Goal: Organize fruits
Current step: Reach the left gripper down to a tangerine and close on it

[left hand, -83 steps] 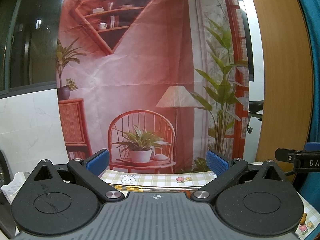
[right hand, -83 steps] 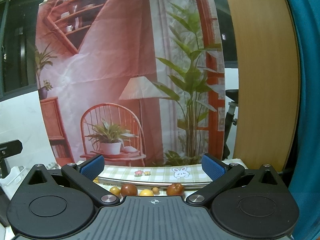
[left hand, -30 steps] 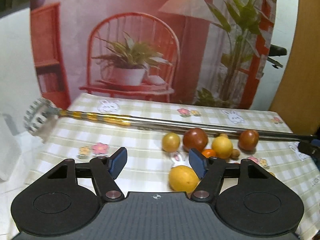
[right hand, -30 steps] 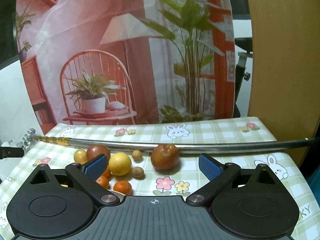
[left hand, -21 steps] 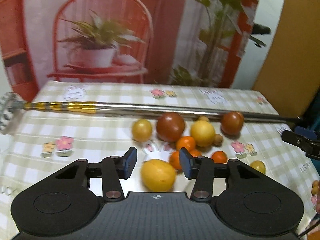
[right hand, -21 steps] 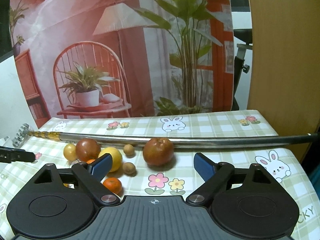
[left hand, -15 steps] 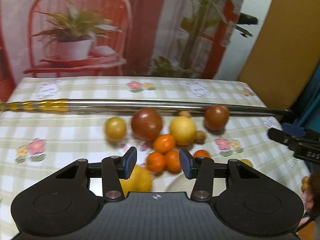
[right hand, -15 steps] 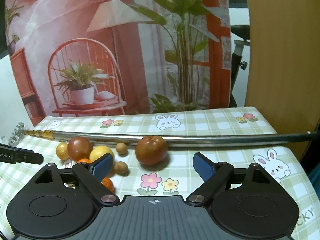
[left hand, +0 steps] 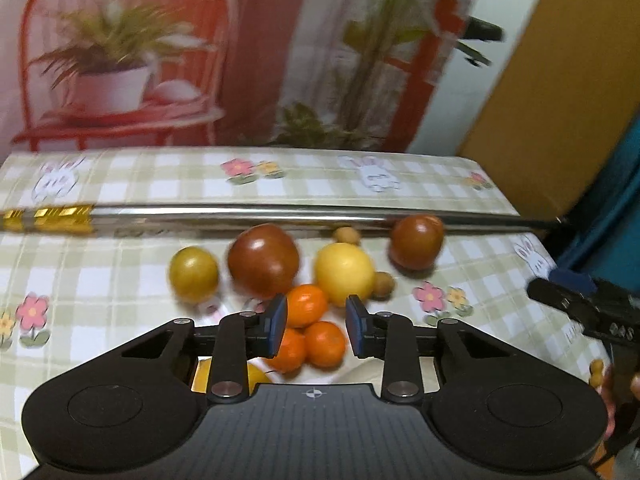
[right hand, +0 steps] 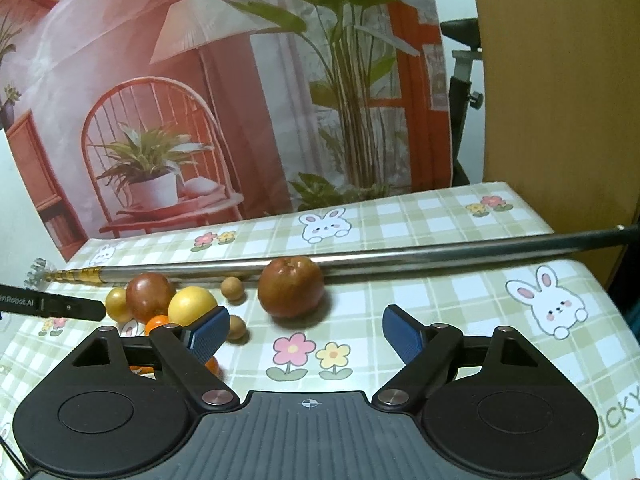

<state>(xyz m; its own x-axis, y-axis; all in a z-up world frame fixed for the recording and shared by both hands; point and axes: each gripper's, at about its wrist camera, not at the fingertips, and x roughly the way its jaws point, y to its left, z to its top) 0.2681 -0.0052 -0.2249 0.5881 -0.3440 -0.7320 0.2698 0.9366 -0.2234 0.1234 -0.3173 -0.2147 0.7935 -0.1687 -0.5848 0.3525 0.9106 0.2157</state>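
Observation:
Loose fruit lies on a checked tablecloth point(right hand: 440, 300). In the left wrist view, my left gripper point(left hand: 316, 326) hovers low over three small mandarins point(left hand: 306, 306), narrowly open, one blue pad on either side of them. Beyond them lie a yellow-green fruit point(left hand: 194, 274), a dark red fruit point(left hand: 263, 260), a yellow citrus point(left hand: 344, 268) and a red-brown apple point(left hand: 416, 242). A larger yellow fruit point(left hand: 256, 376) peeks out under the gripper body. My right gripper point(right hand: 306, 334) is wide open and holds nothing. The red-brown apple point(right hand: 290, 286) sits just ahead of it.
A long metal pole point(right hand: 400, 256) lies across the table behind the fruit. Small brown longans point(right hand: 232, 288) sit among the cluster. A printed backdrop point(right hand: 200, 100) hangs at the far edge, with a wooden panel point(right hand: 560, 80) to the right. The table drops off at the right.
My left gripper has tipped down and moved forward over the fruit cluster, and its jaws have narrowed around the mandarins. The right gripper has lowered and crept slightly nearer the apple, still open.

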